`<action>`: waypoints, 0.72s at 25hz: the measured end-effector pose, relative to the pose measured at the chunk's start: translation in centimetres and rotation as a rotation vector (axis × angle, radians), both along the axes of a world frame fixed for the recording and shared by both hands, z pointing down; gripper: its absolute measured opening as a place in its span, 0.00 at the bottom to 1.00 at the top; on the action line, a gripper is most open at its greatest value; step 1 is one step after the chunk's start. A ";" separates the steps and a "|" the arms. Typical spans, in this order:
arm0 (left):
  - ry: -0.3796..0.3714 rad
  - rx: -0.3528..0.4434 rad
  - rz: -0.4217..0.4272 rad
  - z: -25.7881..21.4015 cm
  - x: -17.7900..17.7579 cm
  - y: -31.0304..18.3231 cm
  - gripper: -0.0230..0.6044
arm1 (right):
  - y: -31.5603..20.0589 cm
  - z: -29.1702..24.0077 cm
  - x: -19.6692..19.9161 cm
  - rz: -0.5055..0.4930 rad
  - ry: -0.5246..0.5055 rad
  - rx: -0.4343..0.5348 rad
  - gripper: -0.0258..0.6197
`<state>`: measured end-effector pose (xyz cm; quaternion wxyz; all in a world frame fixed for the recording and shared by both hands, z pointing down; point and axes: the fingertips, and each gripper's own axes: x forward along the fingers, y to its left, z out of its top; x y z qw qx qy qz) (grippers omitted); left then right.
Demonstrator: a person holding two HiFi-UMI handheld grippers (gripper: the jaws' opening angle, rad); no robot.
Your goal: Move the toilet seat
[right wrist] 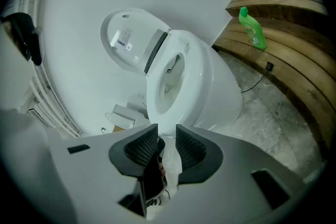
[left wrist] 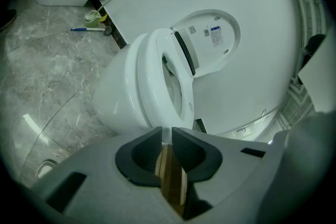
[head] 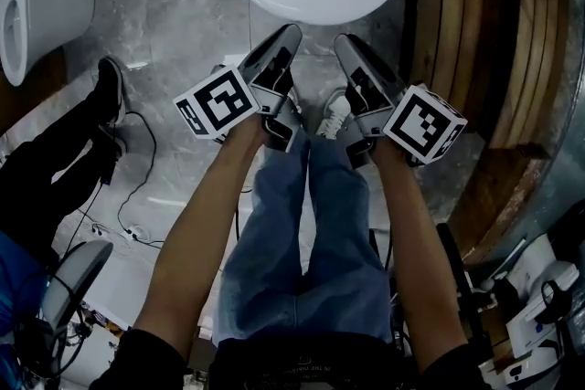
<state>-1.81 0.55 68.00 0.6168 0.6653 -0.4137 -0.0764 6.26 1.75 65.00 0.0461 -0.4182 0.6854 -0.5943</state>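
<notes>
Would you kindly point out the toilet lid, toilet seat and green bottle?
toilet lid [right wrist: 128,42], right gripper view, middle of its raised underside.
toilet seat [left wrist: 156,78], left gripper view, left side of the ring.
green bottle [right wrist: 252,30], right gripper view, its body.

The toilet seat [left wrist: 153,77] is a plain white oval ring. It lies flat on the rim of the white bowl [left wrist: 114,99], down and level all round, its back end at the hinge below the raised lid [left wrist: 212,44].
</notes>
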 end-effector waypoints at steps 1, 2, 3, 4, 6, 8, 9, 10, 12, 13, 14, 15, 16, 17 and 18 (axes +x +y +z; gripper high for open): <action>0.012 0.002 -0.001 0.2 0.0 -0.2 0.14 | -0.1 0.3 0.0 0.006 -0.007 0.000 0.19; 0.027 0.004 -0.002 0.4 0.1 -0.3 0.19 | -0.2 0.5 -0.1 0.009 -0.014 0.005 0.21; 0.039 0.006 -0.002 0.5 0.1 -0.5 0.21 | -0.4 0.7 -0.3 0.010 -0.023 0.011 0.23; 0.047 0.009 -0.002 0.6 0.2 -0.6 0.22 | -0.5 0.9 -0.4 0.011 -0.030 0.017 0.24; 0.057 0.016 0.000 0.9 0.1 -0.8 0.24 | -0.8 1.4 -0.6 0.015 -0.043 0.023 0.26; 0.071 0.025 0.004 1.1 0.2 -0.9 0.28 | -1.2 1.9 -0.7 0.017 -0.049 0.033 0.29; 0.076 0.030 0.008 1.2 0.3 -1.0 0.29 | -1.4 1.9 -0.7 0.015 -0.054 0.045 0.30; 0.080 0.033 0.013 1.3 0.3 -1.0 0.30 | -1.7 2.0 -0.8 0.016 -0.060 0.054 0.31; 0.077 0.041 0.024 1.4 0.5 -1.0 0.33 | -2.0 2.3 -0.9 0.031 -0.074 0.059 0.33; 0.076 0.047 0.027 1.4 0.5 -1.0 0.33 | -2.2 2.4 -0.9 0.037 -0.079 0.061 0.34; 0.077 0.052 0.028 1.3 0.6 -1.0 0.34 | -2.3 2.5 -1.0 0.041 -0.082 0.064 0.35; 0.080 0.058 0.027 1.2 0.6 -1.0 0.34 | -2.5 2.6 -1.1 0.043 -0.082 0.067 0.36; 0.085 0.062 0.024 1.2 0.6 -1.1 0.34 | -2.7 2.7 -1.2 0.045 -0.082 0.068 0.36; 0.092 0.063 0.021 1.1 0.7 -1.2 0.34 | -2.9 2.9 -1.1 0.048 -0.081 0.065 0.37; 0.099 0.060 0.017 1.1 0.8 -1.3 0.34 | -3.0 3.1 -1.0 0.054 -0.082 0.058 0.37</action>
